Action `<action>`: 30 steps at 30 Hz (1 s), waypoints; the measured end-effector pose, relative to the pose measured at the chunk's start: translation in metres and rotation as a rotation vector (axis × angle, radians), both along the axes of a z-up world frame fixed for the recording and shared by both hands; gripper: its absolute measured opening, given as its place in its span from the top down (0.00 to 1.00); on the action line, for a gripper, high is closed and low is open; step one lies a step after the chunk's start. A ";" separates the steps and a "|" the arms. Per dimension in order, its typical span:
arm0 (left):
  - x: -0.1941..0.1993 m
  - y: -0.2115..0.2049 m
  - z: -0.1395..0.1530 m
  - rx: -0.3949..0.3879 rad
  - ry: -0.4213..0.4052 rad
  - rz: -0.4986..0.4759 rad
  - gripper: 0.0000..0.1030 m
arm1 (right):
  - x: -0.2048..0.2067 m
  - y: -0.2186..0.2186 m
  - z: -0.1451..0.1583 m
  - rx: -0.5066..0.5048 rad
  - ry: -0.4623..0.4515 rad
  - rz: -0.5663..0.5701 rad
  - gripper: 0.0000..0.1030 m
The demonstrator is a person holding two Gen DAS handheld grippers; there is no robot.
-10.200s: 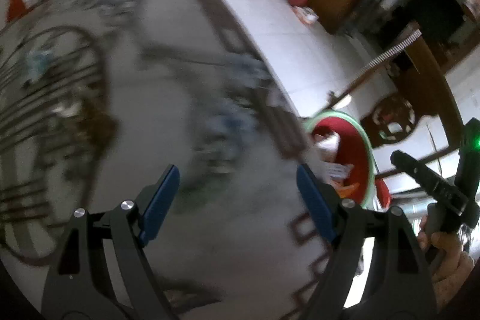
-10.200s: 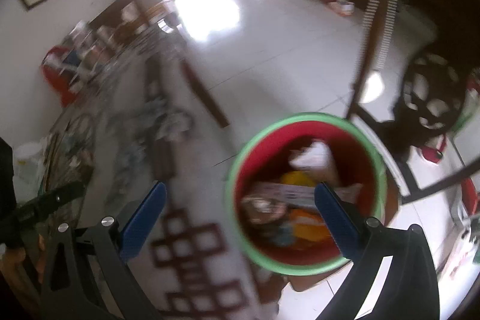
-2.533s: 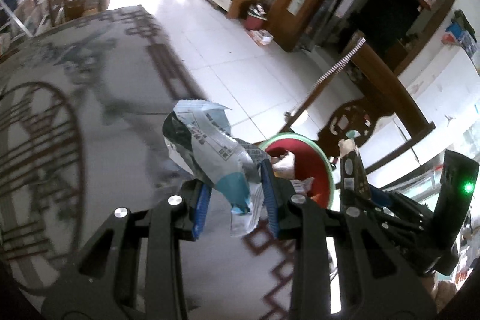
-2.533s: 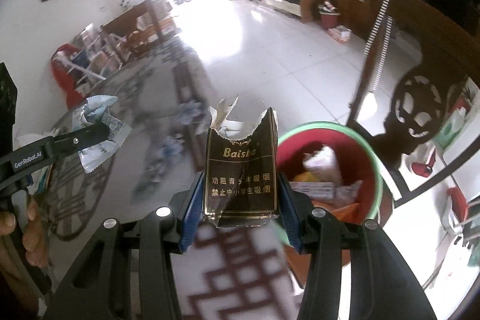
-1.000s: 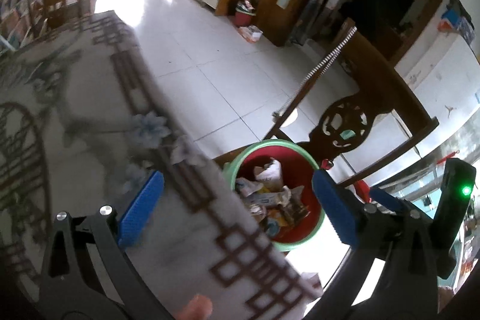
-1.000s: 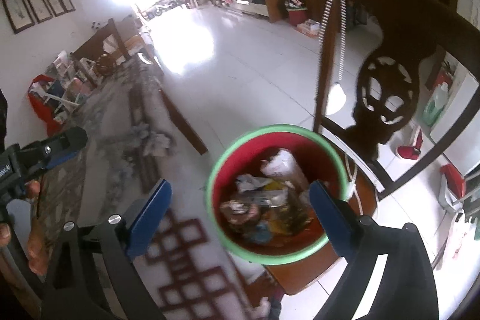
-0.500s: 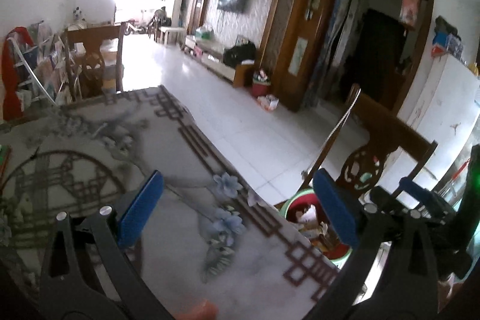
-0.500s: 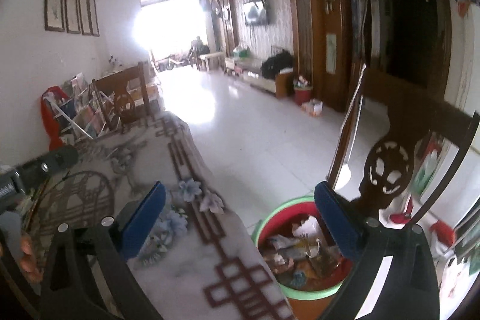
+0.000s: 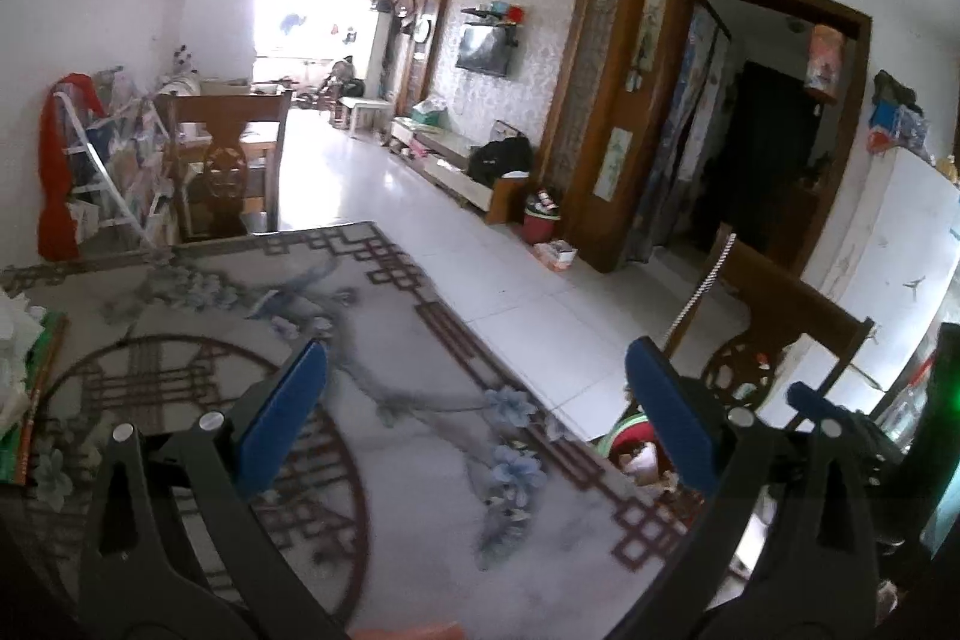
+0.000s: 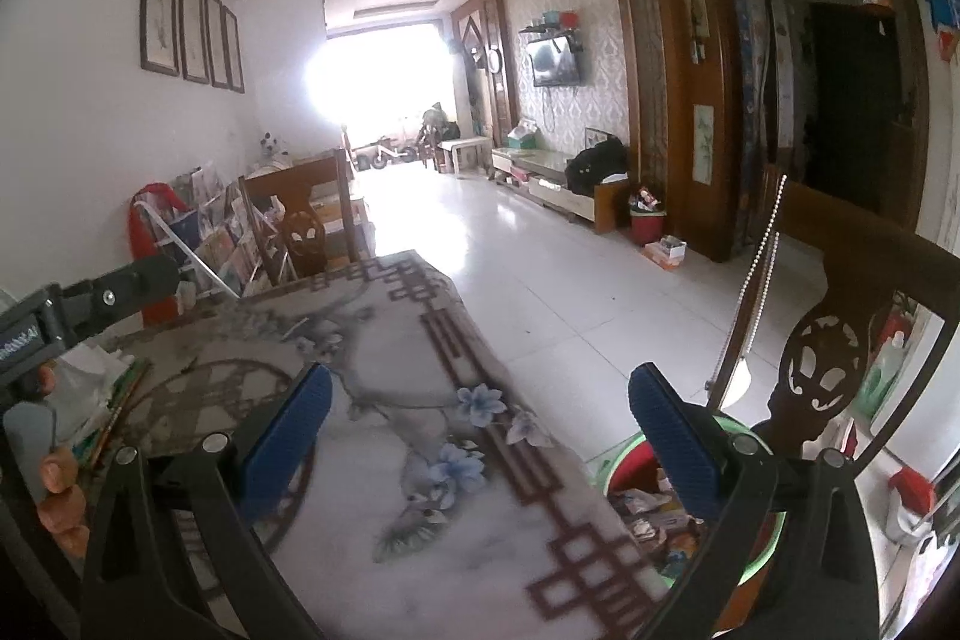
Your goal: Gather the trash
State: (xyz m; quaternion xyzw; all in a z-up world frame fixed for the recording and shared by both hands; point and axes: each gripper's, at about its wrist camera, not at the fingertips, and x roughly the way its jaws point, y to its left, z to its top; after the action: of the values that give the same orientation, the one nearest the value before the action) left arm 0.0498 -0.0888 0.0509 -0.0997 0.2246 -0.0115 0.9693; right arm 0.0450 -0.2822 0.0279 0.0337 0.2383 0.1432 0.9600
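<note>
Both grippers hang over the patterned tabletop [image 9: 420,460], each with its blue-padded fingers spread as wide as they go and nothing between them.

The landmark here is the trash bin [image 10: 624,466], a red tub with a green rim that stands on the floor just past the tabletop's right edge, beside a carved wooden chair [image 10: 828,370]. In the right wrist view the right gripper [image 10: 480,436] points out over the tabletop's flower print, and the bin sits low and to the right, partly hidden behind the right-hand finger [image 10: 672,448]. The trash [image 10: 648,514] lies inside the bin as a heap of crumpled wrappers and paper, below that finger and clear of both pads. The left-hand finger [image 10: 282,442] is over the tabletop, well apart from the bin.

In the left wrist view the left gripper [image 9: 474,424] also faces across the tabletop, and only a sliver of the bin [image 9: 624,430] with a little trash [image 9: 642,460] shows just left of its right-hand finger [image 9: 672,430], beyond the table edge. The other gripper's dark body [image 9: 840,436] is at the far right, near the bin.

Away from the bin, at the tabletop's left side, lie white tissue [image 10: 84,376] and a green-edged packet [image 9: 36,400]. A hand [image 10: 57,484] grips the left tool at the right view's left edge.
</note>
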 end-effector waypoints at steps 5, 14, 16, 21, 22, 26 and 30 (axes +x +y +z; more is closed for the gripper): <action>-0.005 0.013 -0.001 -0.005 0.003 0.018 0.05 | -0.005 0.006 0.003 0.013 -0.004 -0.011 0.07; -0.008 0.023 -0.004 -0.012 0.019 0.014 0.05 | -0.021 0.022 0.010 -0.033 -0.102 -0.021 0.07; -0.008 0.025 -0.005 -0.016 0.022 0.012 0.05 | -0.020 0.024 0.011 -0.029 -0.096 -0.012 0.07; -0.010 0.031 -0.008 -0.018 0.022 0.015 0.05 | -0.019 0.027 0.010 -0.032 -0.091 -0.010 0.07; -0.010 0.032 -0.008 -0.018 0.023 0.015 0.05 | -0.019 0.027 0.010 -0.033 -0.088 -0.013 0.07; -0.010 0.035 -0.009 -0.028 0.028 0.015 0.05 | -0.018 0.029 0.009 -0.030 -0.075 -0.004 0.07; -0.011 0.037 -0.009 -0.028 0.032 0.016 0.05 | -0.019 0.033 0.008 -0.039 -0.074 0.009 0.07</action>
State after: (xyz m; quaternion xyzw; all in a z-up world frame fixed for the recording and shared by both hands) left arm 0.0389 -0.0517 0.0417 -0.1154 0.2390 -0.0053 0.9641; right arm 0.0263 -0.2490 0.0357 0.0087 0.2057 0.1437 0.9680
